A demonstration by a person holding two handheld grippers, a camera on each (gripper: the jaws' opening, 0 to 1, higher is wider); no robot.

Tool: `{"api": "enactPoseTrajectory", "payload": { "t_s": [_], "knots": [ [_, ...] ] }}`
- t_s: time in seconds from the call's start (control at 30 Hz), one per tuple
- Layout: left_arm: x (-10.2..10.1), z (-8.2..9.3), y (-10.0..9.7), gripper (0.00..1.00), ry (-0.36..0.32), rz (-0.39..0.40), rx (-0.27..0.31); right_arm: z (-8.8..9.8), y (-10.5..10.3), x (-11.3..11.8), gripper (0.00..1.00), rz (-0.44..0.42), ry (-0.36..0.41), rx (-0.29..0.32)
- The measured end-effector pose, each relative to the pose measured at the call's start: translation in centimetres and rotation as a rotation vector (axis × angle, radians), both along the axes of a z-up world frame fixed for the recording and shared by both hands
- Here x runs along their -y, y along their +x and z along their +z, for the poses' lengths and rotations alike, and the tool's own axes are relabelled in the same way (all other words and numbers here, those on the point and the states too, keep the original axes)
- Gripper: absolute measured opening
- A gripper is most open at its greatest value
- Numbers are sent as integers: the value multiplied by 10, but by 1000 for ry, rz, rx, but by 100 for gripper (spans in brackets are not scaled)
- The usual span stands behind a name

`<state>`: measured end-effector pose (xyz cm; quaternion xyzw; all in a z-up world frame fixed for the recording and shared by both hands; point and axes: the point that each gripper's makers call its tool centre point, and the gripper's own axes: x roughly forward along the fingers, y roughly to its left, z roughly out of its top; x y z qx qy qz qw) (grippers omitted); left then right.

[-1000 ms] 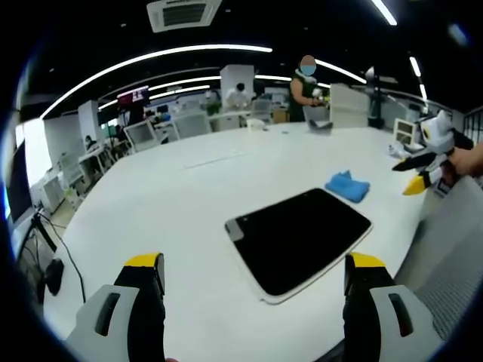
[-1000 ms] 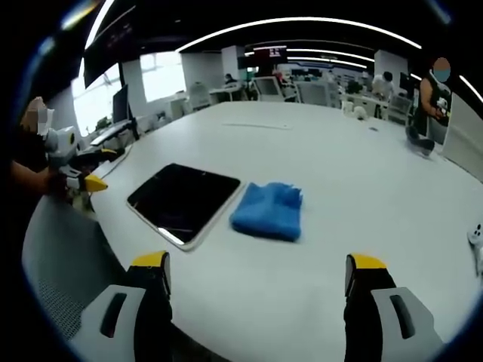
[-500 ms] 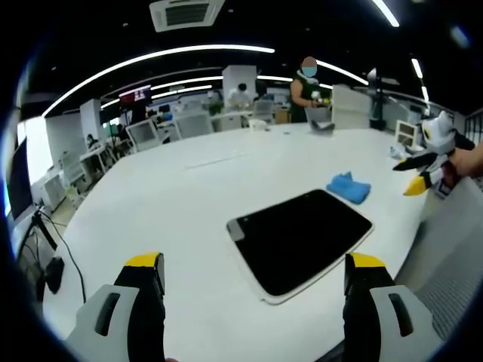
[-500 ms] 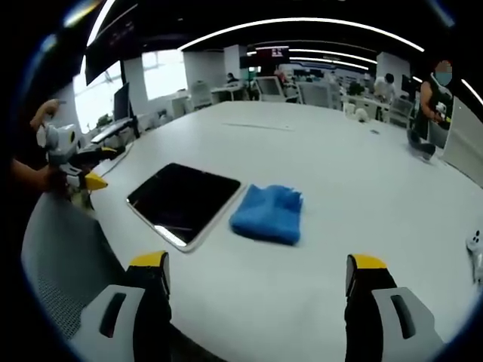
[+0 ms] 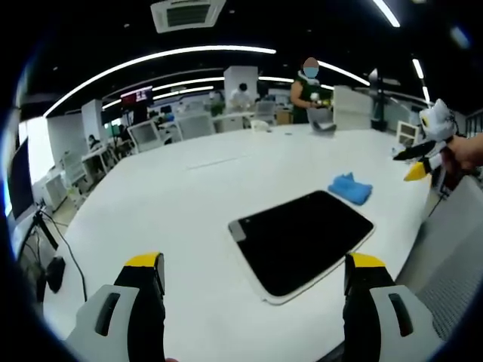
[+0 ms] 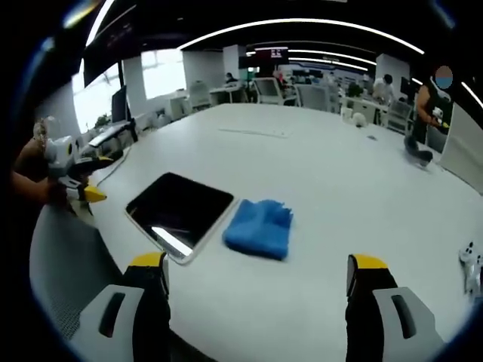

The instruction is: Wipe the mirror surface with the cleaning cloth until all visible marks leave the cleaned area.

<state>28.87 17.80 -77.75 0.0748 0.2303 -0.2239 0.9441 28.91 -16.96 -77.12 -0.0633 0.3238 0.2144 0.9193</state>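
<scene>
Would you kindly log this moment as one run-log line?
left gripper: open, empty | right gripper: open, empty | cloth: on table beside mirror | wiping: not begun

We see a flat rectangular mirror with rounded corners and a thin pale rim (image 5: 300,240) (image 6: 179,213) lying face up on the white table, its dark glass reflecting a bright bar of light near one corner in the right gripper view; no marks on it are clear enough for us to tell. Just beside one long edge lies a crumpled blue cleaning cloth (image 6: 259,227) (image 5: 350,188), bunched in a loose rectangle.
</scene>
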Motion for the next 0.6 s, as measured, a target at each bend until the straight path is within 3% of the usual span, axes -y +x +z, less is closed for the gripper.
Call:
{"api": "enactPoseTrajectory", "payload": {
  "t_s": [0.1, 0.3, 0.43, 0.6],
  "knots": [
    [1, 0, -1, 99, -5, -2, -3, 15, 7, 1, 97, 1, 4, -21],
    [3, 0, -1, 99, -9, -6, -5, 30, 14, -6, 94, -14, 56, -213],
    [2, 0, -1, 99, -3, -6, -2, 44, 27, -14, 93, -20, 80, -247],
    [0, 0, -1, 99, 6, 0, 0, 50, 47, -24, 91, -2, 50, -247]
  ]
}}
